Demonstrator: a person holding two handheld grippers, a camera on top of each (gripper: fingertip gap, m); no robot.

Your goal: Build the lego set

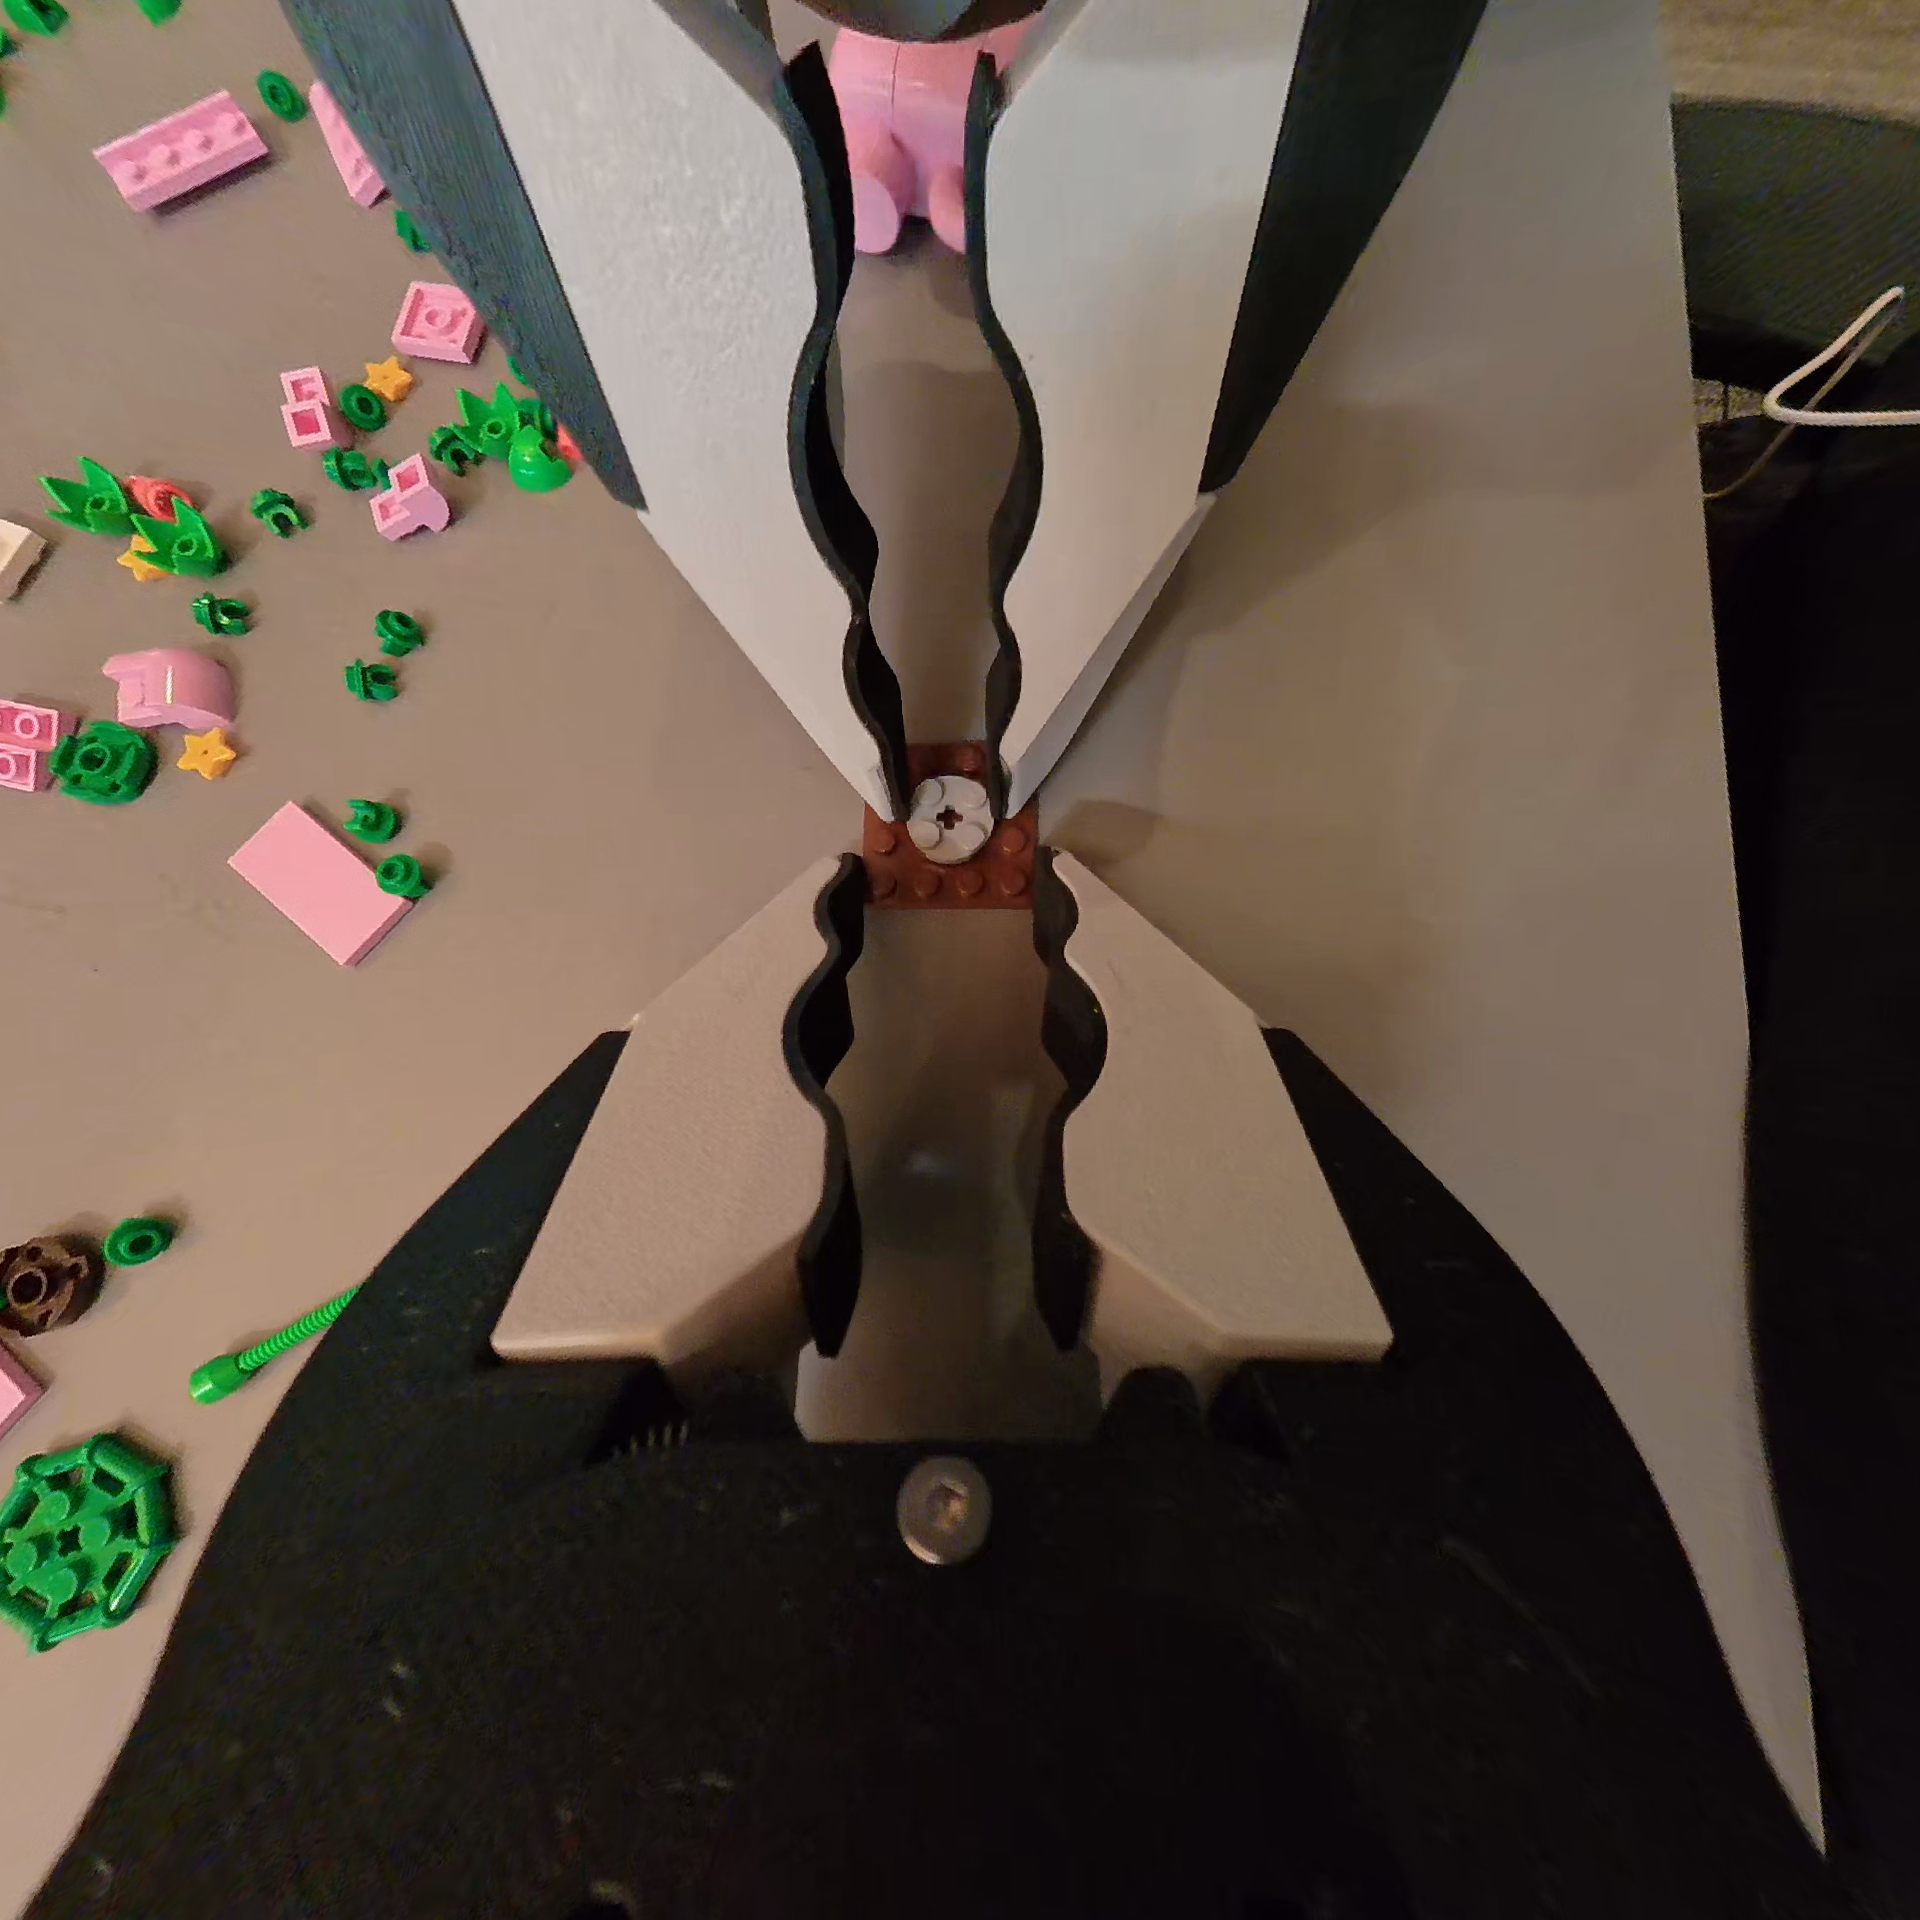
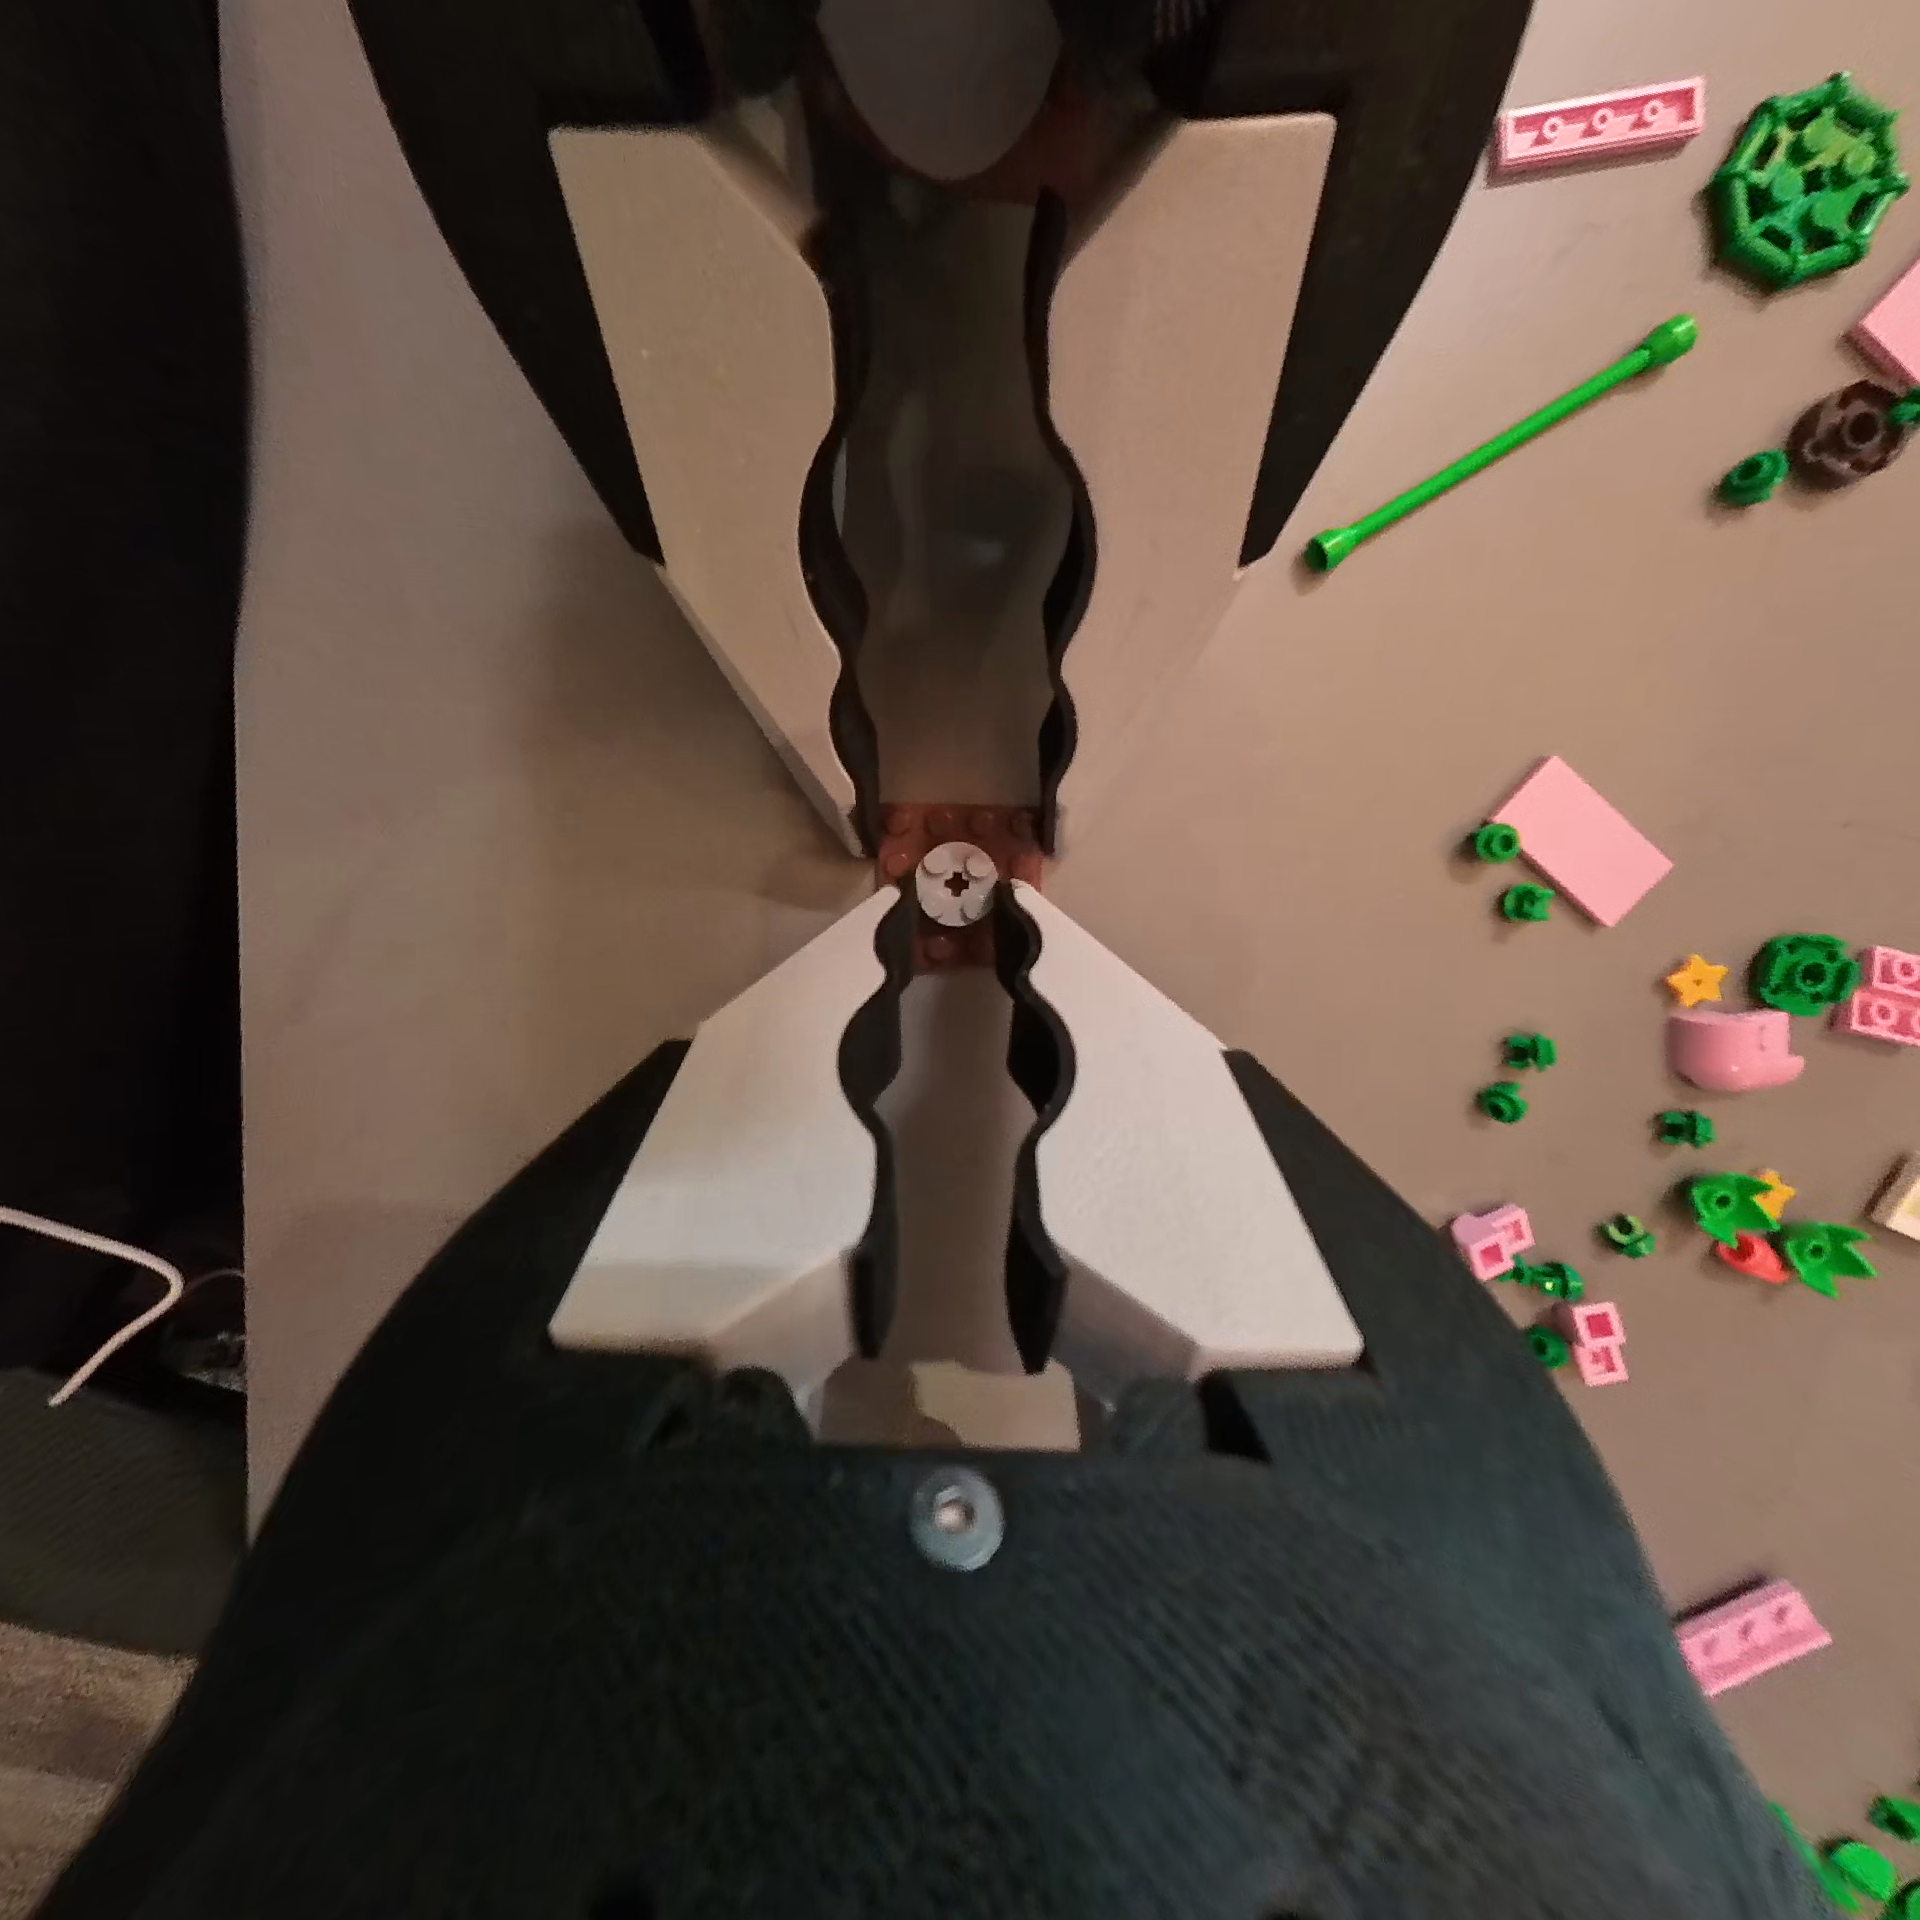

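Grey table [image 1: 623, 1039], left claw [image 1: 951, 883] gripping brown plate [image 1: 971, 883], right claw [image 2: 951, 914] pinching grey round piece [image 2: 954, 884]

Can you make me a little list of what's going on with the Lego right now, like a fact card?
Surface: grey table
Base piece: brown plate, flat on the table
On top of it: round grey piece with a cross hole
Left gripper: holds the brown plate by its sides
Right gripper: pinches the round grey piece
Loose pieces nearby: pink tile, green rod, green wheel-shaped piece
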